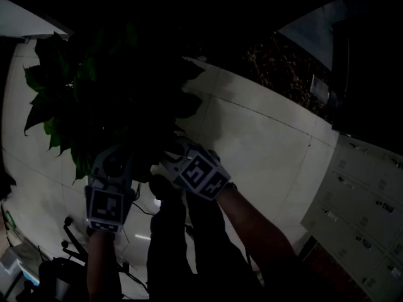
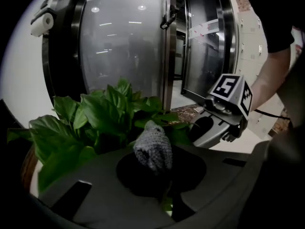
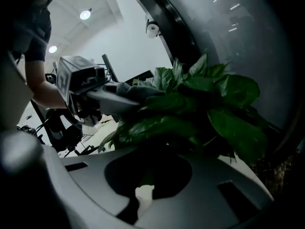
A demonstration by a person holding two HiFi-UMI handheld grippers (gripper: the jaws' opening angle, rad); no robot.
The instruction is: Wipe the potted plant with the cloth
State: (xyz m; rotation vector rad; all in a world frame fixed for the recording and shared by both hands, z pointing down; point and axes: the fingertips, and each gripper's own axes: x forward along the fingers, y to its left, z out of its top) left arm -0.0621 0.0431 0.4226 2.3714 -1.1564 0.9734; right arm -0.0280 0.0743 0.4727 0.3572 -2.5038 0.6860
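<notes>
The potted plant (image 1: 75,112) stands at the upper left of the dark head view, and its broad green leaves (image 2: 95,116) fill the left gripper view. My left gripper (image 2: 157,173) is shut on a grey knitted cloth (image 2: 153,149), pushed up against the leaves. In the right gripper view that cloth (image 3: 136,92) lies on the foliage (image 3: 209,104). My right gripper (image 3: 145,182) is closed on a leaf (image 3: 157,125) whose tip runs down between the jaws. In the head view the left gripper (image 1: 116,162) and right gripper (image 1: 177,151) sit side by side at the plant's near edge. The pot is hidden.
A curved glass door with dark frames (image 2: 167,42) rises right behind the plant. Pale floor tiles (image 1: 264,143) spread to the right. White lockers (image 1: 362,219) line the right edge. A black chair base (image 1: 69,250) and the person's legs (image 1: 170,250) are below the grippers.
</notes>
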